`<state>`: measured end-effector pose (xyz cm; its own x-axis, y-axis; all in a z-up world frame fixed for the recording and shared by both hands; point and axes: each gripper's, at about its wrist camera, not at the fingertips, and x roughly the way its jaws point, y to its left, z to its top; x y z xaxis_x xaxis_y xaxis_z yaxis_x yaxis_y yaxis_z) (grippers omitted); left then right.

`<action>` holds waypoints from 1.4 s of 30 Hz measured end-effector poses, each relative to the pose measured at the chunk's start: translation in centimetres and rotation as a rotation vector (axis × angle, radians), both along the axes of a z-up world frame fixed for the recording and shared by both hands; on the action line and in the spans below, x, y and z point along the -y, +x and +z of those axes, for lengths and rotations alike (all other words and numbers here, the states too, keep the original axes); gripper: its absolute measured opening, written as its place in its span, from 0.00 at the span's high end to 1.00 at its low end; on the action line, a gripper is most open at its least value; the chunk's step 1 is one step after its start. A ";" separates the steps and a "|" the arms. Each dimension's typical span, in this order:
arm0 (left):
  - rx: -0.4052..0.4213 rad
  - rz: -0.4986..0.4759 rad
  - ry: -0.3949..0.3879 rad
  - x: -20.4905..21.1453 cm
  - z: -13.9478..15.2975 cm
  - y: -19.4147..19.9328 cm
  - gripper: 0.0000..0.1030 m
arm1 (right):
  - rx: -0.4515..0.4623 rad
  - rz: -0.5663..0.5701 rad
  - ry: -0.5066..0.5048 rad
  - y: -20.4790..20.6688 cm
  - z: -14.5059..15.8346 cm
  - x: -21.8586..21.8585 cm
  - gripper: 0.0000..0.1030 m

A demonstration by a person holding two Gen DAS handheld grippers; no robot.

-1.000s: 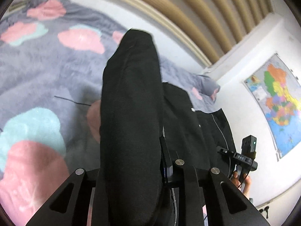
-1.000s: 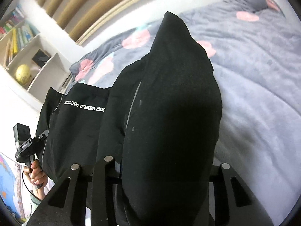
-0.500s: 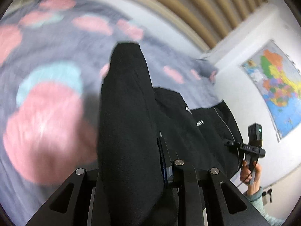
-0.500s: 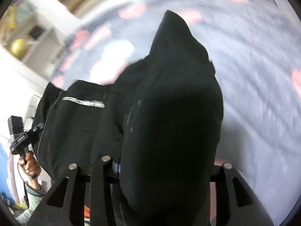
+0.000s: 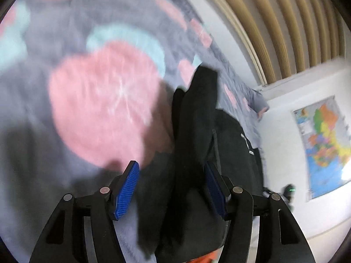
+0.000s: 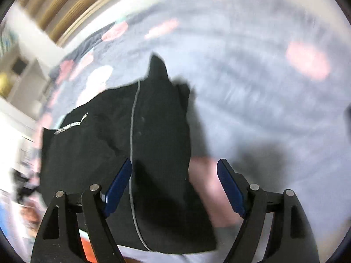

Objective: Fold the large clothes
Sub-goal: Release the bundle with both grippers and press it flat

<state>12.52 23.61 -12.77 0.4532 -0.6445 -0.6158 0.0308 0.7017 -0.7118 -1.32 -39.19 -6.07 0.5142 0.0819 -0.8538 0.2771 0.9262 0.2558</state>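
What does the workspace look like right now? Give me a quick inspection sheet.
Surface: grey fleece bedspread with pink and teal blotches; both views motion-blurred.
Job's things: black garment with white lettering and a thin grey stripe, lying on the bedspread, a peak of cloth sticking up.
Clutter: an orange patch at the near edge, unidentifiable.
Grippers: left gripper open, black cloth between its blue pads; right gripper open, over the garment's edge.
Cables: nothing seen.
Surroundings: tan slatted headboard, coloured wall map, white shelf unit, blurred.

Motion-blurred bedspread [image 5: 65, 109], shelf [image 6: 17, 76]
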 end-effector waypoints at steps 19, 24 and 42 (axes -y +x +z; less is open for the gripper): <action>0.177 -0.153 0.545 20.3 1.9 -2.8 0.32 | -0.057 0.106 -0.275 1.3 -4.3 -15.2 0.15; 0.204 -0.094 0.591 20.1 2.1 -4.3 0.26 | -0.007 0.007 -0.278 -1.0 -2.3 -16.5 0.15; 0.408 0.156 0.757 19.8 17.7 -14.1 0.22 | 0.354 0.023 -0.380 -8.7 12.4 -24.8 0.05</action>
<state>-1.63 3.85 4.97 0.7809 -0.0400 -0.6234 0.0457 0.9989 -0.0069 -10.05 -14.38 6.32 0.7782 -0.1859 -0.5998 0.2134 0.9766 -0.0259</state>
